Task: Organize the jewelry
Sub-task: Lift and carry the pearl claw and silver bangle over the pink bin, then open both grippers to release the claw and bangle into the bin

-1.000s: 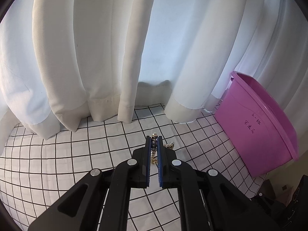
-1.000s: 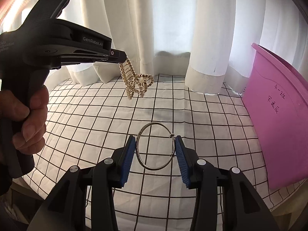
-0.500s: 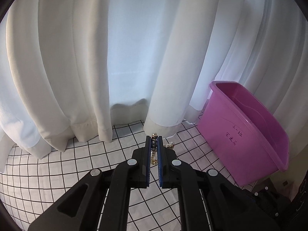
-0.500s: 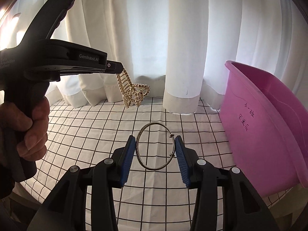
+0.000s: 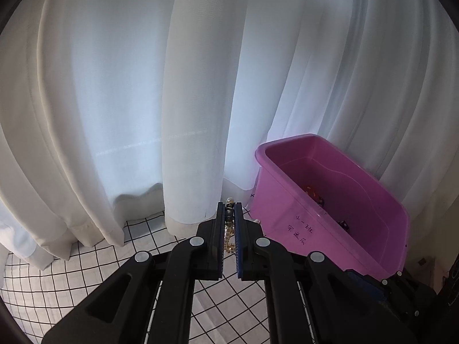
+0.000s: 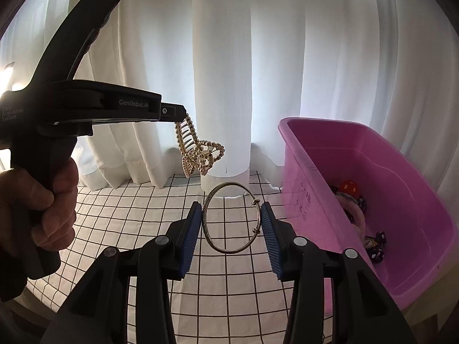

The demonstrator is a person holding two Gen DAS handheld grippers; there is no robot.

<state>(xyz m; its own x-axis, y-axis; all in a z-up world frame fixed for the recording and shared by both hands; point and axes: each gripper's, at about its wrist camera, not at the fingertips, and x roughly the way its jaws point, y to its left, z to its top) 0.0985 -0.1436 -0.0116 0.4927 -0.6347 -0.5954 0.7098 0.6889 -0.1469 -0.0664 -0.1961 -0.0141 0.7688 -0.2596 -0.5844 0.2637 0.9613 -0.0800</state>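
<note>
My left gripper (image 5: 229,223) is shut on a gold pearl hair claw (image 5: 229,229), held in the air. From the right wrist view the left gripper (image 6: 179,114) shows with the hair claw (image 6: 198,150) hanging from its tips, above the table and left of the bin. My right gripper (image 6: 232,223) is shut on a thin silver bangle (image 6: 233,217), clamped upright between the blue pads. A pink plastic bin (image 6: 370,197) stands at the right and holds several small items; it also shows in the left wrist view (image 5: 330,200).
The table has a white cloth with a black grid (image 6: 129,215). White curtains (image 6: 258,71) hang close behind the table and the bin. A hand (image 6: 43,200) holds the left gripper's handle.
Both grippers have risen and turned right toward the pink bin, whose inside now shows. The hair claw and the bangle stay gripped.
</note>
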